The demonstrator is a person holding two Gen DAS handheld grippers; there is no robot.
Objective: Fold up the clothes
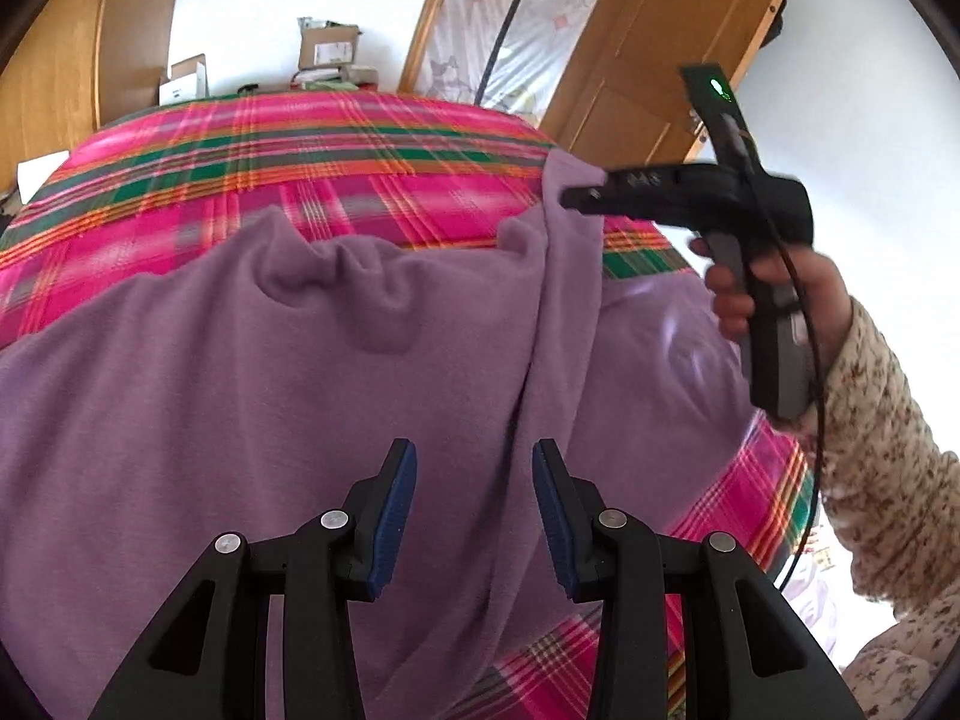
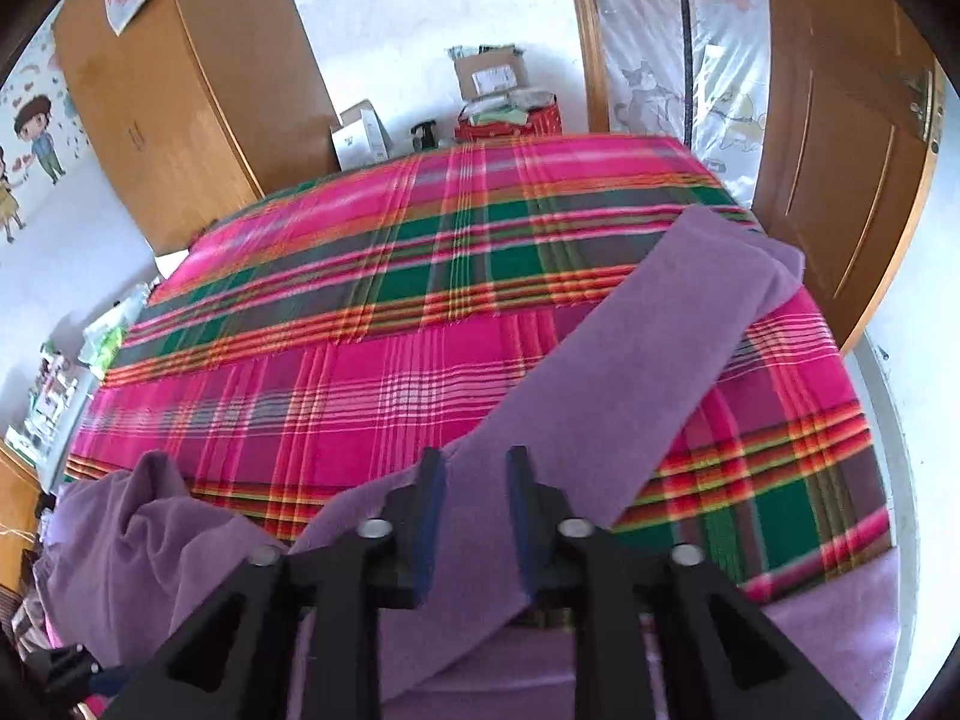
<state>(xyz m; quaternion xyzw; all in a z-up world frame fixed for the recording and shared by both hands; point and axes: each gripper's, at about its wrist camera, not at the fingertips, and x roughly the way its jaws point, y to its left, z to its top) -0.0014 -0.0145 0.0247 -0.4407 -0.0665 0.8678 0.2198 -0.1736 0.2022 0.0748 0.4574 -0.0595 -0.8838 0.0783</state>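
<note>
Hovering over the purple garment (image 1: 336,360), the left gripper (image 1: 474,510) has its blue-padded jaws standing apart with nothing between them; the cloth lies just beyond and beneath the fingertips, and no pad presses on it. The right gripper (image 2: 476,516) also has its jaws parted, with a long band of the same garment (image 2: 630,372) running up between the two fingers (image 2: 433,516); whether the pads still touch the fabric cannot be told, and no pinch is visible. No earlier picture is given for comparison. In the left wrist view the right gripper (image 1: 576,197) appears from the side with its tips at the garment's upper right edge, held by a hand (image 1: 774,294) in a speckled knit sleeve (image 1: 888,450). The garment is soft, matte, fleece-like material, bunched in rounded folds at its far edge, with one straight crease running down toward the left gripper. Under the garment on every side spreads a plaid bedspread (image 2: 372,312) in pink, green and orange, flat and woven. Beyond the bedspread's far edge stand cardboard boxes (image 2: 489,78), a wooden wardrobe (image 2: 180,90) and a wooden door (image 2: 840,138).
</note>
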